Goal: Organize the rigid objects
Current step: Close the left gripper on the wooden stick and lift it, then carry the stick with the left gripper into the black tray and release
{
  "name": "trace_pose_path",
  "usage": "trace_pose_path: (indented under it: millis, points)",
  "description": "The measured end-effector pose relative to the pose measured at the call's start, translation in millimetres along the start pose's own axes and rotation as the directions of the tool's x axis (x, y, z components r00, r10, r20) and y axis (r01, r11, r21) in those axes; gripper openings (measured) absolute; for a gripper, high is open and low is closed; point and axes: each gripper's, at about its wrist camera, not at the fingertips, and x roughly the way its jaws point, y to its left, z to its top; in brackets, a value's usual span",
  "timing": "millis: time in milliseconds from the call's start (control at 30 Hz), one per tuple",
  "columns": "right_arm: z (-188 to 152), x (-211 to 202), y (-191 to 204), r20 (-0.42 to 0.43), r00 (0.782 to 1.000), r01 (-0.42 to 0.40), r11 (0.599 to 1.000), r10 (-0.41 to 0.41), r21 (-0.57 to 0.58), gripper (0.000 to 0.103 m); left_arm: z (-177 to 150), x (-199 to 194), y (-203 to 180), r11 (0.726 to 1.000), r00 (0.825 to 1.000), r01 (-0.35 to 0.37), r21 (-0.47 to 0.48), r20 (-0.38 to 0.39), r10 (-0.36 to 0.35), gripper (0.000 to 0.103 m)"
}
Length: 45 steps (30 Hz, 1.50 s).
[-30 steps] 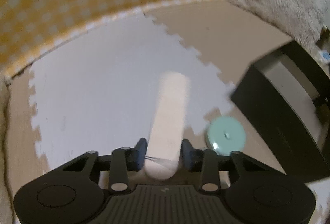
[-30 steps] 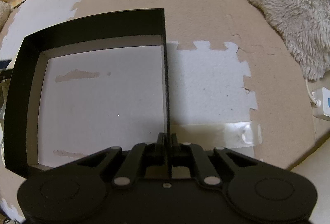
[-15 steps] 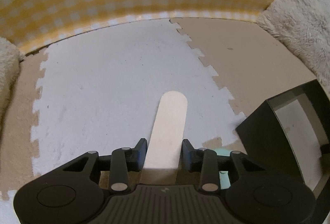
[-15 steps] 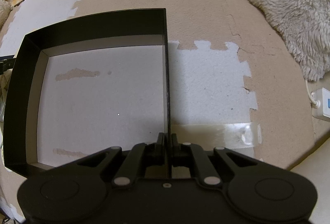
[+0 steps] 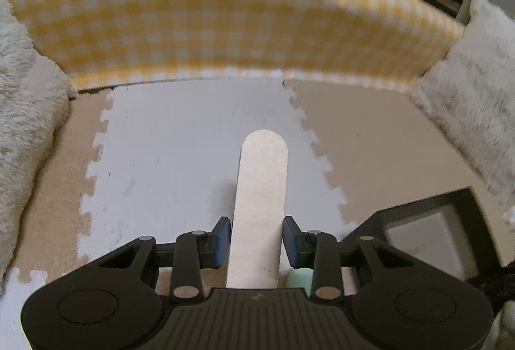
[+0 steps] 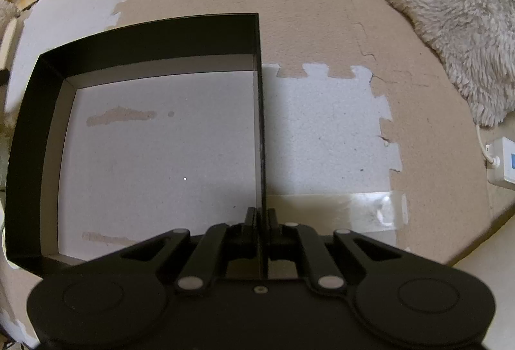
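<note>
A flat pale wooden stick [image 5: 262,189] with a rounded far end juts forward from my left gripper [image 5: 257,237], held above the white foam mat [image 5: 167,163]. The blue pads sit against its two long edges and the jaws are closing on it. A mint-green object [image 5: 299,279] peeks out under the right finger. The black open box [image 5: 418,214] lies at the lower right in the left wrist view. My right gripper [image 6: 260,221] points steeply down, shut on the thin right wall of that black box [image 6: 145,44], whose grey floor holds nothing.
A yellow checked cushion wall [image 5: 225,21] closes off the far side. Fluffy cream rugs [image 5: 25,111] [image 6: 450,12] flank the tan and white puzzle mats. Clear tape [image 6: 354,208] and a white power strip [image 6: 502,160] lie to the right of the box.
The left gripper has risen and rolled level with the stick in it. The mint-green disc has slipped from open view to under the gripper. The right gripper and box have not moved.
</note>
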Motion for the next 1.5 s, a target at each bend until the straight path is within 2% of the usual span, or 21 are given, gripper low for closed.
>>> trace_pose_path:
  millis: [133,267,467,567,633,733,933,1067,1233,1333,1433,1500]
  points:
    - [0,0,-2,0.001,1.000,-0.009,1.000,0.009,0.009,0.005,4,-19,-9,0.998,0.998,0.052,-0.031,0.034,-0.051,0.036]
    - [0,-1,-4,0.003,1.000,-0.019,1.000,0.019,0.017,0.005,4,-35,-27,0.987,0.989,0.141,-0.083,0.051,-0.137,0.036]
    - [-3,-1,-7,-0.003,0.999,-0.036,0.999,0.036,0.031,0.005,-10,-30,-71,0.948,0.959,0.278,-0.157,0.000,-0.282,0.036]
    - [-7,-2,-11,-0.011,0.999,-0.040,0.998,0.041,0.048,0.006,-20,-20,-93,0.935,0.947,0.309,-0.173,-0.034,-0.319,0.036]
    - [-9,-3,-14,-0.014,0.999,-0.040,0.997,0.041,0.062,0.013,-24,-12,-105,0.930,0.942,0.318,-0.182,-0.052,-0.332,0.036]
    - [-13,-6,-16,-0.009,0.999,-0.049,0.997,0.050,0.066,0.013,-29,1,-120,0.916,0.933,0.331,-0.227,-0.065,-0.353,0.036]
    - [-17,-6,-14,-0.009,0.998,-0.064,0.997,0.064,0.032,0.005,-38,26,-143,0.869,0.913,0.359,-0.340,-0.063,-0.402,0.036]
    - [-18,-5,-15,-0.007,0.997,-0.070,0.997,0.070,0.029,0.004,-48,48,-164,0.859,0.911,0.347,-0.377,-0.081,-0.404,0.036]
    - [-18,-6,-16,-0.002,0.998,-0.067,0.998,0.067,0.022,0.004,-54,73,-178,0.862,0.924,0.305,-0.406,-0.095,-0.372,0.036]
    - [-20,-7,-14,-0.002,0.998,-0.066,0.998,0.066,0.021,0.004,-57,81,-186,0.881,0.934,0.276,-0.385,-0.107,-0.340,0.036]
    - [-20,-8,-13,-0.001,0.998,-0.070,0.997,0.070,0.024,0.004,-58,89,-192,0.876,0.929,0.276,-0.395,-0.126,-0.349,0.036]
    - [-20,-7,-14,0.000,0.998,-0.068,0.997,0.068,0.028,0.004,-58,89,-196,0.884,0.931,0.274,-0.379,-0.125,-0.342,0.035]
